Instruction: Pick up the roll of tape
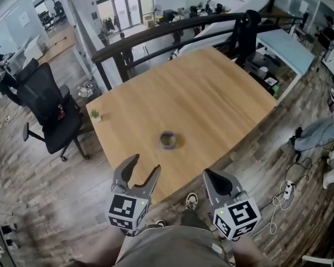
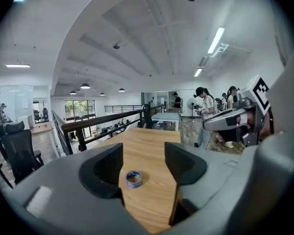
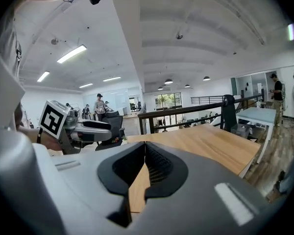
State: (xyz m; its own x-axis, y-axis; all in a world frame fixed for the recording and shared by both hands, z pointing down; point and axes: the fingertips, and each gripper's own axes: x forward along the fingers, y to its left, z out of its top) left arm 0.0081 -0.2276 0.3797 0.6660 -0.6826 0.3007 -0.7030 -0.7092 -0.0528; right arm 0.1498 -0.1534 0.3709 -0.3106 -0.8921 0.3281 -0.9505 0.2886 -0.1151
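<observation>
A small blue roll of tape (image 1: 168, 139) lies flat near the middle of the wooden table (image 1: 211, 93). In the left gripper view the roll of tape (image 2: 133, 178) shows between and beyond the spread jaws. My left gripper (image 1: 145, 170) is open at the table's near edge, a short way in front of the roll. My right gripper (image 1: 212, 177) is shut with nothing in it, near the same edge, to the right of the roll. In the right gripper view only table (image 3: 210, 143) shows past the closed right gripper (image 3: 145, 153).
A tiny potted plant (image 1: 94, 114) stands at the table's left edge. A black office chair (image 1: 47, 107) is on the floor to the left. A dark railing (image 1: 172, 29) runs behind the table. People stand and sit at the right side of the room.
</observation>
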